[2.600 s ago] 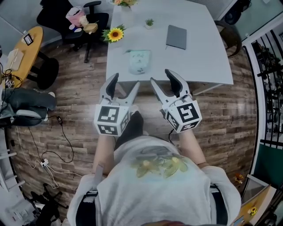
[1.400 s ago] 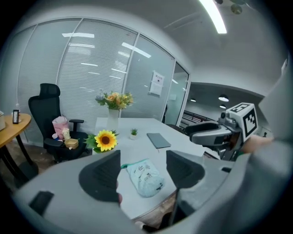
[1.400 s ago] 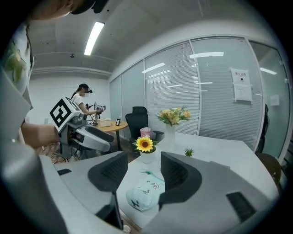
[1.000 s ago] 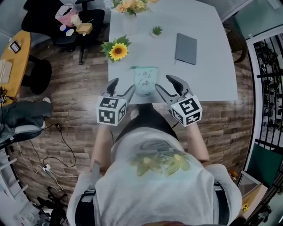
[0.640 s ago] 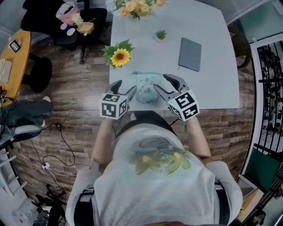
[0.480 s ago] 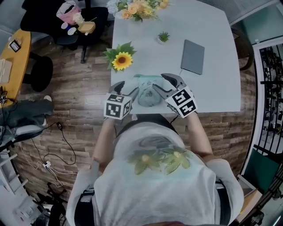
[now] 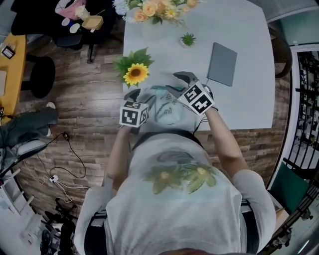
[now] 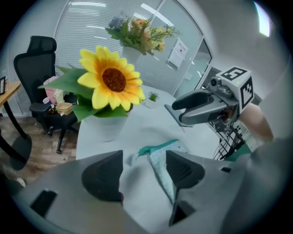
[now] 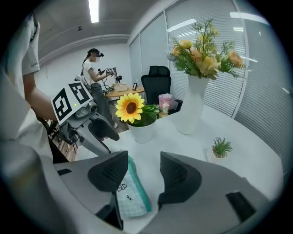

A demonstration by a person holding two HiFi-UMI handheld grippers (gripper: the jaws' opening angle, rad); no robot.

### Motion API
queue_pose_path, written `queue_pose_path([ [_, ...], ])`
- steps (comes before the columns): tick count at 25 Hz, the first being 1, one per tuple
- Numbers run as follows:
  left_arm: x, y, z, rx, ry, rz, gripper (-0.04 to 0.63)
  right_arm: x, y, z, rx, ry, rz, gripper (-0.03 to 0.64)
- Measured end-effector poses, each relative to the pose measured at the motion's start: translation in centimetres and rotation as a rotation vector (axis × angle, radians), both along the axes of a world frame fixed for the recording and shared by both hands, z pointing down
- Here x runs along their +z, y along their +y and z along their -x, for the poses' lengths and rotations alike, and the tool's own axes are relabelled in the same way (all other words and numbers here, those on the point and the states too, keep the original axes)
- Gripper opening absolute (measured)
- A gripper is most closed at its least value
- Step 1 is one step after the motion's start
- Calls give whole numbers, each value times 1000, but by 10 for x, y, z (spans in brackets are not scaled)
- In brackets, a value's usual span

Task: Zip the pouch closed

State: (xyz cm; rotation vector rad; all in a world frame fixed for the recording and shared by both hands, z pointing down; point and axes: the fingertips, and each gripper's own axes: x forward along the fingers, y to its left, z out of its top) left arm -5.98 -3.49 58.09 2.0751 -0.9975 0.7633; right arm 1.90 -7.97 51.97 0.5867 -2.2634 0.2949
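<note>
A pale mint pouch [image 7: 167, 105] with a teal zipper edge lies flat on the white table [image 7: 246, 99] near its front edge. My left gripper [image 7: 141, 95] hovers at the pouch's left end, open. In the left gripper view the pouch [image 8: 161, 161] shows between the spread jaws, its teal edge pointing away. My right gripper [image 7: 178, 83] is over the pouch's far right corner, open. In the right gripper view the pouch [image 9: 132, 192] lies below the left jaw, with nothing gripped. Each gripper sees the other: the right gripper [image 8: 201, 107] and the left gripper [image 9: 87, 123].
A potted sunflower [image 7: 135, 73] stands just left of the pouch, close to the left gripper. A grey notebook [image 7: 222, 63] lies to the right. A flower vase [image 7: 159, 11] and a small plant [image 7: 188, 39] stand at the back. Another person [image 9: 94, 68] stands far off.
The person has stepped up to the table. Both grippers moved forward from over the floor to the pouch's two ends, the right one reaching furthest. Both stayed open.
</note>
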Motion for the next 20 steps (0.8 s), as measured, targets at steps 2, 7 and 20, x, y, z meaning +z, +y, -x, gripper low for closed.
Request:
queue_pose_path([
  [2,8,-4,-1,4,-5,15,293,12,-7,4,-28,7,21,233],
  [7,27,-12,-4,61,-60,28,268,43,-19,15,-91,15,90,233],
  [20,44,-16,-4,116,-132,36,101,89,-21,50,-312,75,114,229],
])
